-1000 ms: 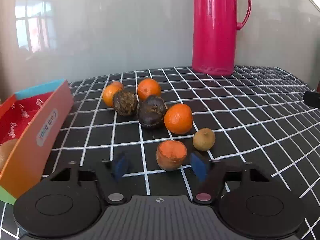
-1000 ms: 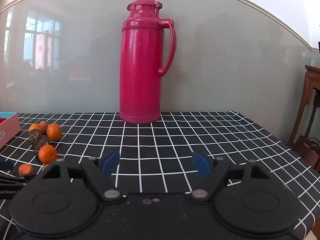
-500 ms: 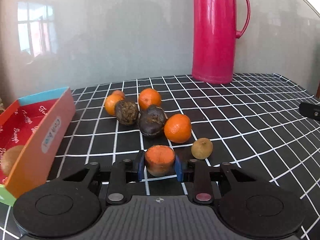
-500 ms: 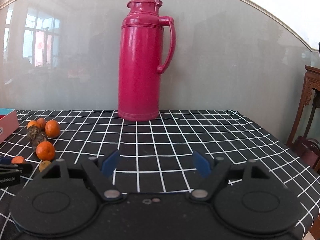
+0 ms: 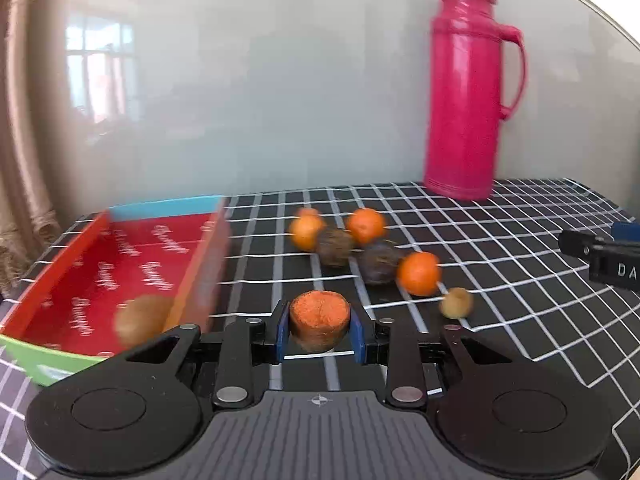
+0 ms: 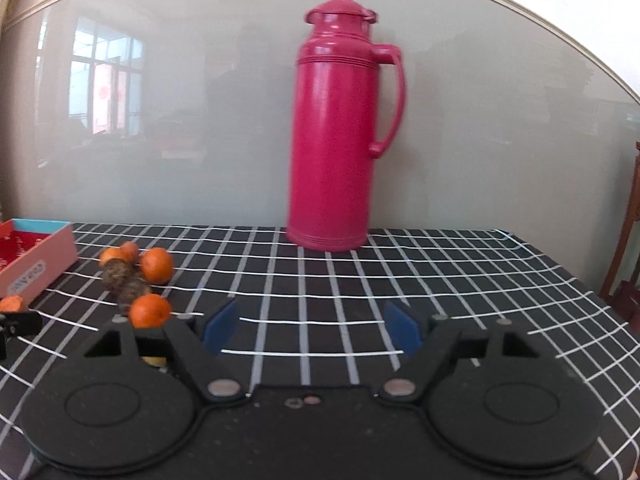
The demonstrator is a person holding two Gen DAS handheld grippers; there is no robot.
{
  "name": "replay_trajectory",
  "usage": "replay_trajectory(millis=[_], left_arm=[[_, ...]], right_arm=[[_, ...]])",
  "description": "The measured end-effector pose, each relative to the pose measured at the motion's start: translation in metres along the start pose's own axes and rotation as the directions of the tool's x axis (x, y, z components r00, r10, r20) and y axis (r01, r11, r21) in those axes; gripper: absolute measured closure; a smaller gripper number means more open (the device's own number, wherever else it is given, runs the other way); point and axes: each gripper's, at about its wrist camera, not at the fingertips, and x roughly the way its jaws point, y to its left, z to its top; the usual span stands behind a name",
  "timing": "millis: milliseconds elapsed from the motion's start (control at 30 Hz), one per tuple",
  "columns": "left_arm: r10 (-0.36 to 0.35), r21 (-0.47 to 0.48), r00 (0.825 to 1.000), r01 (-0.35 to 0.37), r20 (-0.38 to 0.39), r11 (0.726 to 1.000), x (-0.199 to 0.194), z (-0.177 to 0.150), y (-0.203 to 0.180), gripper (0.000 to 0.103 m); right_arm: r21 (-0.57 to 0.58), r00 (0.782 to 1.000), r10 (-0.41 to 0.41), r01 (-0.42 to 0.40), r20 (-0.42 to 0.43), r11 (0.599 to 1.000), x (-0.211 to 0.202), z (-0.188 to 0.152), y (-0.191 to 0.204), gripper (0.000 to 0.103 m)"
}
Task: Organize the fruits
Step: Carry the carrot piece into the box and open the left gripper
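The tabletop (image 6: 400, 280) carries a black cloth with a white grid; behind it stands a pale glossy wall panel (image 5: 260, 80) reflecting a window. A pink flask (image 6: 336, 140) stands upright at the far edge, ahead of my right tool (image 6: 310, 330), whose jaws stand wide with nothing between them. My left tool (image 5: 319, 332) is clamped on the cut orange fruit (image 5: 319, 318), pads pressed on both sides. Left of that tool lies the red box (image 5: 160, 208), one brown fruit (image 5: 142, 322) inside. Ahead and right of it sit the loose fruits (image 5: 362, 248). A second ago the left jaws straddled the cut fruit on the cloth; the box has since come into fuller view.
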Motion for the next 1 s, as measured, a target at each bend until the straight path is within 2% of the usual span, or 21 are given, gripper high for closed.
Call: replay_trajectory(millis=[200, 533, 933, 1000], left_arm=[[0.068, -0.056, 0.997, -0.067, 0.023, 0.996, -0.012, -0.003, 0.043, 0.072], [0.18, -0.118, 0.983, -0.174, 0.042, 0.978, -0.014, -0.01, 0.101, 0.072], [0.272, -0.166, 0.962, -0.266, 0.013, 0.95, 0.007, -0.015, 0.134, 0.072], [0.263, -0.182, 0.965, -0.254, 0.025, 0.95, 0.005, -0.014, 0.135, 0.071]], right_arm=[[-0.026, 0.999, 0.04, -0.04, -0.006, 0.999, 0.0, 0.004, 0.031, 0.024], [-0.082, 0.993, 0.116, -0.116, -0.012, 0.99, 0.003, 0.002, 0.08, 0.024], [-0.12, 0.982, 0.185, -0.187, -0.029, 0.975, 0.013, -0.003, 0.111, 0.024], [-0.126, 0.982, 0.186, -0.188, -0.031, 0.974, 0.014, -0.003, 0.111, 0.024]])
